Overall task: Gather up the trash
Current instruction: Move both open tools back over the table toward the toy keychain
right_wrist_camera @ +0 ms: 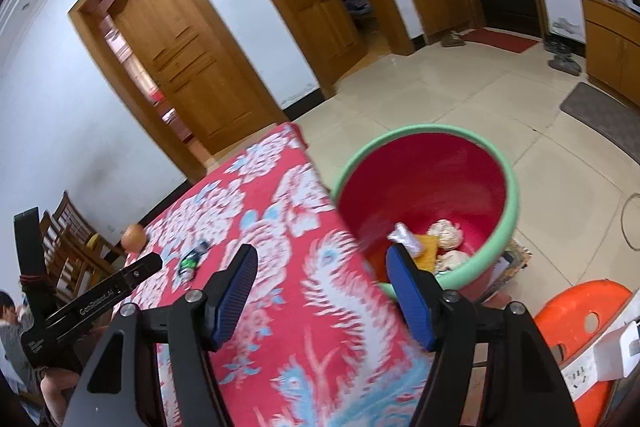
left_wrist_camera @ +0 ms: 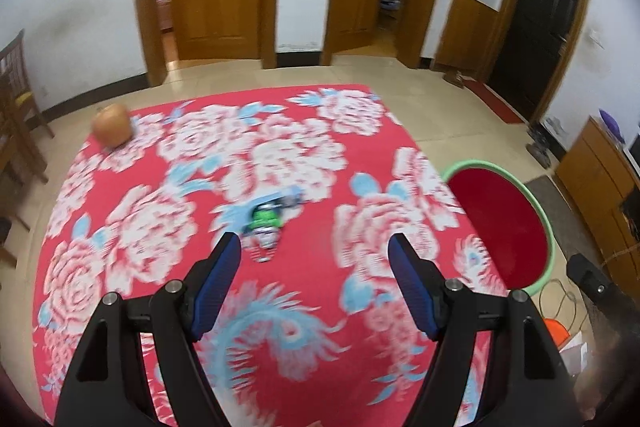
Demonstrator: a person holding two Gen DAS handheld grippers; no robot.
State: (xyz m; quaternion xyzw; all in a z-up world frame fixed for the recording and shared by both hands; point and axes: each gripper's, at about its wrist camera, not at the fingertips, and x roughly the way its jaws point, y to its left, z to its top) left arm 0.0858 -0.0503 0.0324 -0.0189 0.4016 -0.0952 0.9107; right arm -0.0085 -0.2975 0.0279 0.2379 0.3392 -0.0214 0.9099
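Red floral cloth [left_wrist_camera: 256, 307] covers my work surface, wooden doors behind | left gripper [left_wrist_camera: 314, 247] jaws apart, empty | right gripper [right_wrist_camera: 320, 259] jaws apart, empty | green-and-white wrapper [left_wrist_camera: 266, 223] lies mid-cloth, just beyond left fingertips | green-rimmed red bin [right_wrist_camera: 508, 195] beside the cloth's edge, holds crumpled paper [right_wrist_camera: 446, 231] | orange round object [left_wrist_camera: 112, 125] at far corner
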